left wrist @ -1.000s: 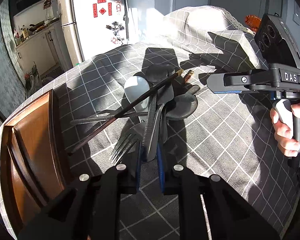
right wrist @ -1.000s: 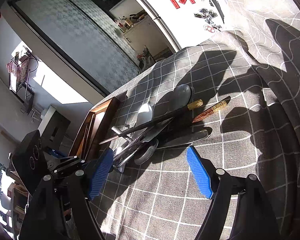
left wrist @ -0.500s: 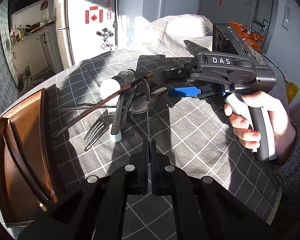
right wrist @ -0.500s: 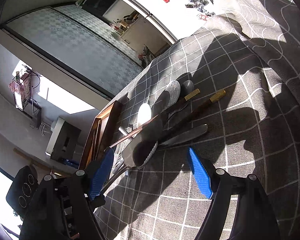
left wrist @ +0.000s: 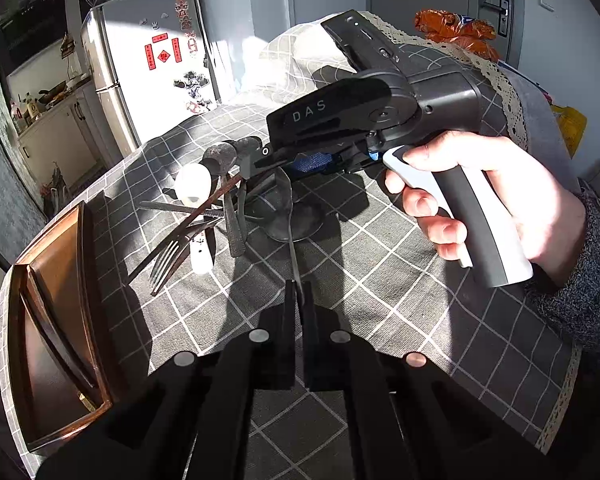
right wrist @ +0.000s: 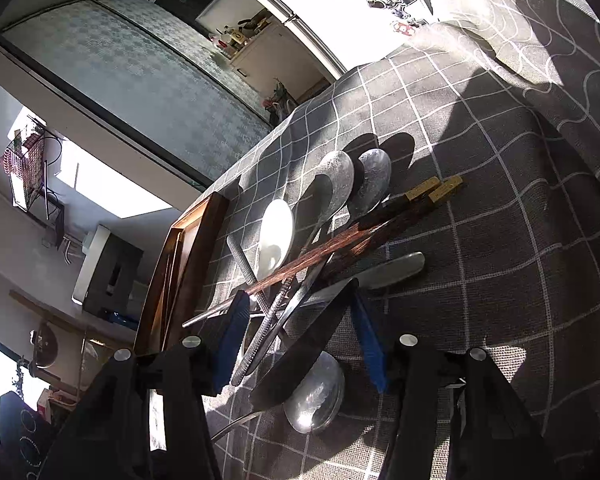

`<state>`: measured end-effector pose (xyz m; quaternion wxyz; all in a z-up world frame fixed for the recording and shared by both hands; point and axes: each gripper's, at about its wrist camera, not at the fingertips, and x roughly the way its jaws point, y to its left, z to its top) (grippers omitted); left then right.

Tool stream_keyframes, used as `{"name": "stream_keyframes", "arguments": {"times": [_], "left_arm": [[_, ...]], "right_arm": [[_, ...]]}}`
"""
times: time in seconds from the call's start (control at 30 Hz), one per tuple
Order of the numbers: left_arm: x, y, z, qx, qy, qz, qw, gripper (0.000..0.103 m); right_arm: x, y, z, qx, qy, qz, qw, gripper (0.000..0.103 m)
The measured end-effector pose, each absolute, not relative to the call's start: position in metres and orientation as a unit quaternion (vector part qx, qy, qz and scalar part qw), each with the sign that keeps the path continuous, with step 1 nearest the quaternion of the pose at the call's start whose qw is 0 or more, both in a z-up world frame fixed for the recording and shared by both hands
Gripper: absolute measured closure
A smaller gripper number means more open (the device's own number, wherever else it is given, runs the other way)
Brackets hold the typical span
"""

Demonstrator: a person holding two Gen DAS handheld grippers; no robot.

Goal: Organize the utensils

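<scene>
The checked grey tablecloth [left wrist: 400, 264] filled both views, with my wooden tray [left wrist: 56, 320] at its left edge. Between tray and centre lay the utensil pile [right wrist: 300, 248]: spoons, fork, chopsticks. My right gripper [right wrist: 300, 344], jaws just narrowing, straddled several handles there; I could not tell if the pads pressed. My left gripper [left wrist: 298, 300] was clamped on a metal spoon [left wrist: 290, 216] by its handle.

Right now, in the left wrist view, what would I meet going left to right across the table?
Brown wooden tray → silver metal fork → thin-handled metal spoon held by the left gripper → person's hand holding the right gripper's handle.
</scene>
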<state>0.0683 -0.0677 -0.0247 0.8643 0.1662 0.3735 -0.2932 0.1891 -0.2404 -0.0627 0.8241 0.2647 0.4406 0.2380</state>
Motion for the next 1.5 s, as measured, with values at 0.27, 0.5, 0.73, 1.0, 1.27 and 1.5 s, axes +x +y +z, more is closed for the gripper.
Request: {"name": "stream_keyframes", "arguments": {"times": [0.27, 0.5, 0.73, 1.0, 1.27, 1.5], "left_arm": [[0.065, -0.062, -0.029, 0.150, 0.372, -0.301, 0.865, 0.098], [0.056, -0.046, -0.010, 0.130, 0.352, -0.308, 0.874, 0.097], [0.050, 0.003, 0.004, 0.111, 0.340, -0.280, 0.891, 0.096], [0.068, 0.086, 0.003, 0.069, 0.352, -0.210, 0.909, 0.096], [0.091, 0.122, -0.016, 0.068, 0.374, -0.160, 0.911, 0.096], [0.103, 0.133, -0.026, 0.054, 0.378, -0.143, 0.913, 0.097]], "right_arm": [[0.184, -0.245, -0.067, 0.273, 0.446, 0.232, 0.820, 0.082], [0.177, -0.231, -0.039, 0.263, 0.423, 0.246, 0.832, 0.084], [0.189, -0.169, -0.017, 0.241, 0.422, 0.287, 0.826, 0.084], [0.229, -0.063, -0.017, 0.207, 0.437, 0.344, 0.805, 0.085], [0.258, 0.003, -0.035, 0.159, 0.449, 0.349, 0.807, 0.085], [0.259, 0.015, -0.043, 0.132, 0.442, 0.343, 0.818, 0.084]]}}
